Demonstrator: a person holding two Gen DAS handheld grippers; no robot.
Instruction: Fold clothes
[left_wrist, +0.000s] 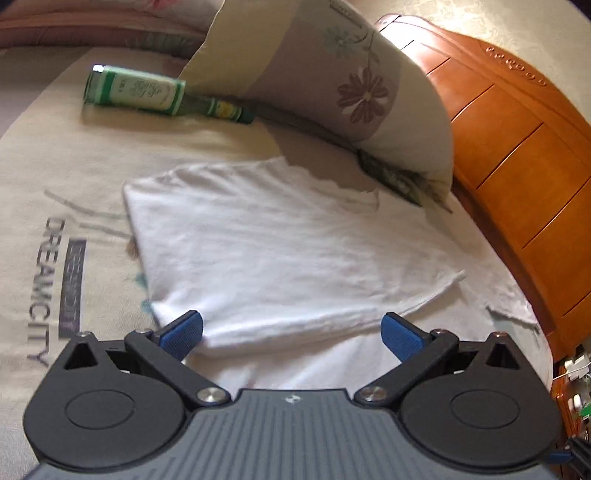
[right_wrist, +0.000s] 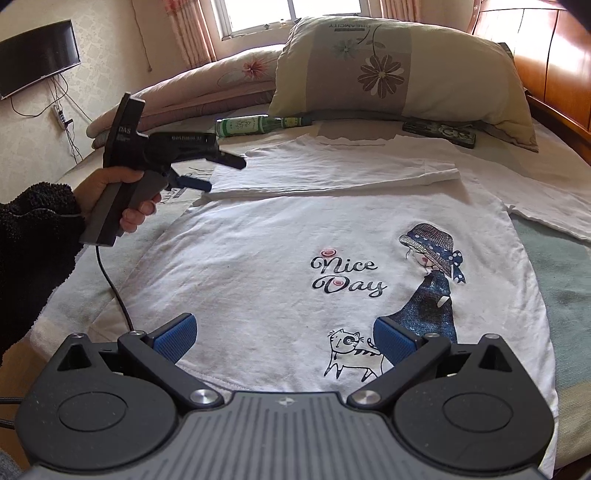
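A white T-shirt (right_wrist: 280, 258) with a "Nice Day" print, a girl and a cat lies on the bed, its top part folded down over itself. The folded layer (left_wrist: 280, 254) fills the left wrist view. My left gripper (left_wrist: 291, 334) hovers open just above the fold's near edge, nothing between its blue pads. In the right wrist view the left gripper (right_wrist: 218, 171) is held by a hand at the shirt's left side. My right gripper (right_wrist: 284, 338) stands open over the shirt's bottom hem, close to the cat print.
A flowered pillow (right_wrist: 402, 74) leans against the orange wooden headboard (left_wrist: 517, 147). A green bottle (right_wrist: 255, 125) lies beside it on the bed sheet (left_wrist: 44, 184). A dark flat object (right_wrist: 439, 133) sits under the pillow's edge. A folded quilt (right_wrist: 207, 88) lies beyond.
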